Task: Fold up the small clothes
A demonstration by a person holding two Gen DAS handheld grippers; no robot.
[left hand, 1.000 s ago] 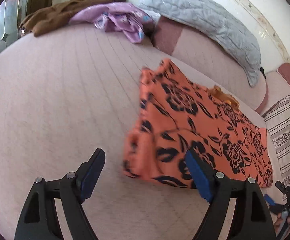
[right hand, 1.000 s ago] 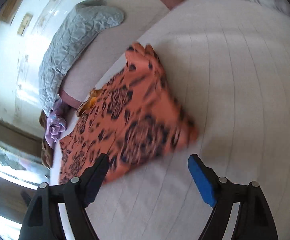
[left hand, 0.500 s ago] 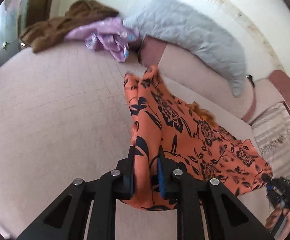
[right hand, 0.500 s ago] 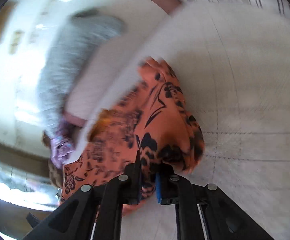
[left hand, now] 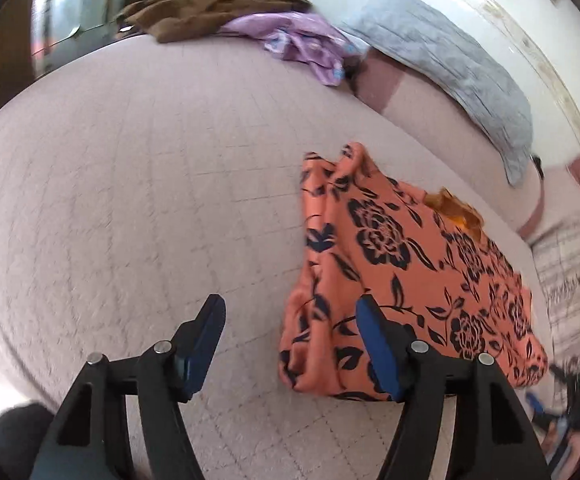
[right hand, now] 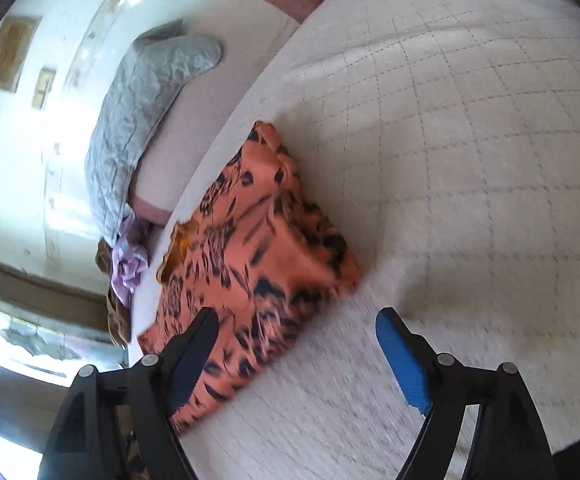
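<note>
A pale quilted bedspread fills most of both views. A grey quilted pillow lies along its far edge by the wall. On the bedspread lies the orange floral garment, folded into a rough rectangle. A brown garment and a purple cloth are heaped at the far corner. The left gripper has its jaws spread wide, holding nothing, its right finger over the garment's near edge. The right gripper is likewise spread and empty, its left finger over the garment's other near edge.

right gripper jaws apart | orange floral garment (folded) on quilt
</note>
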